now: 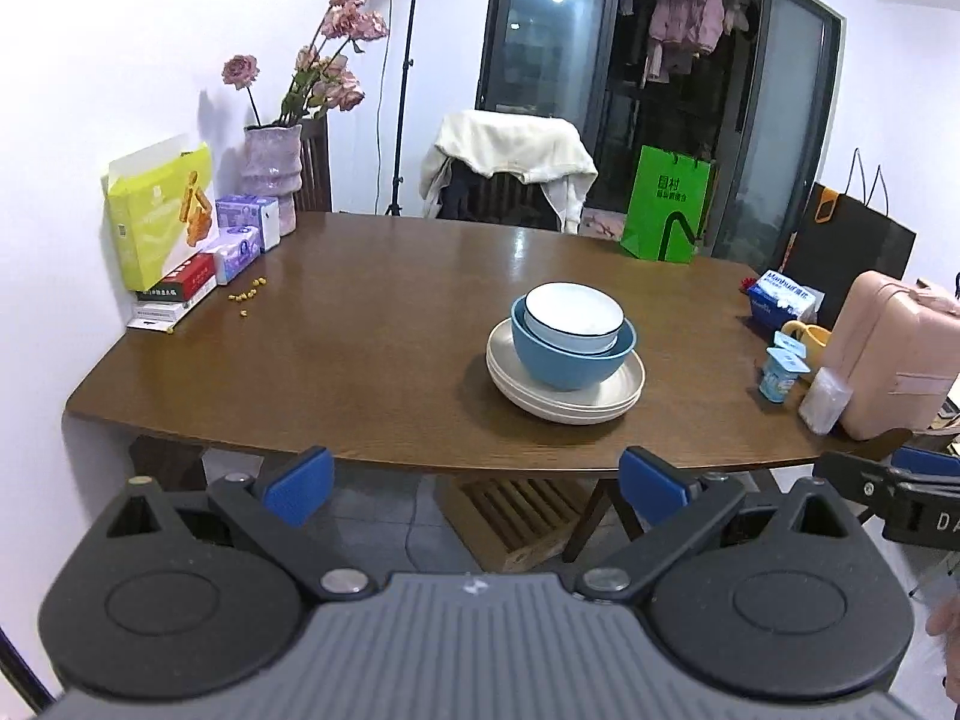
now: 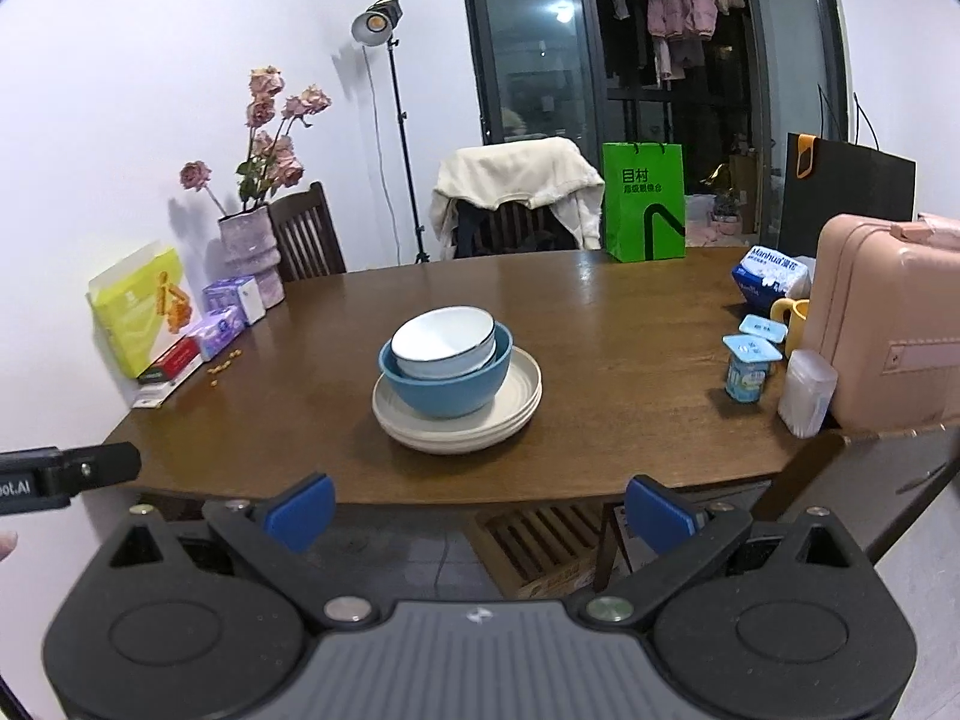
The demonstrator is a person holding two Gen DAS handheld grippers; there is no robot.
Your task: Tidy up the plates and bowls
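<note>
A stack of cream plates [image 1: 624,393] [image 2: 522,396] rests near the middle of the brown table [image 1: 372,348] [image 2: 624,348]. On the plates stands a blue bowl [image 1: 558,369] [image 2: 450,393], and a white bowl with a dark rim [image 1: 570,315] [image 2: 441,336] is nested inside it. My left gripper [image 1: 474,486] is held off the table's near edge, open, with nothing between its blue pads. My right gripper [image 2: 480,510] is likewise back from the near edge, open and empty. Each gripper's body shows at the edge of the other's view.
Along the left wall sit a yellow box [image 1: 159,222], tissue packs [image 1: 240,240], a vase of pink flowers [image 1: 273,180] and scattered yellow bits [image 1: 249,294]. At the right stand yoghurt cups [image 2: 747,369], a yellow mug [image 2: 792,315], a swab box [image 2: 807,393], a pink case [image 2: 882,318] and a green bag [image 2: 645,204].
</note>
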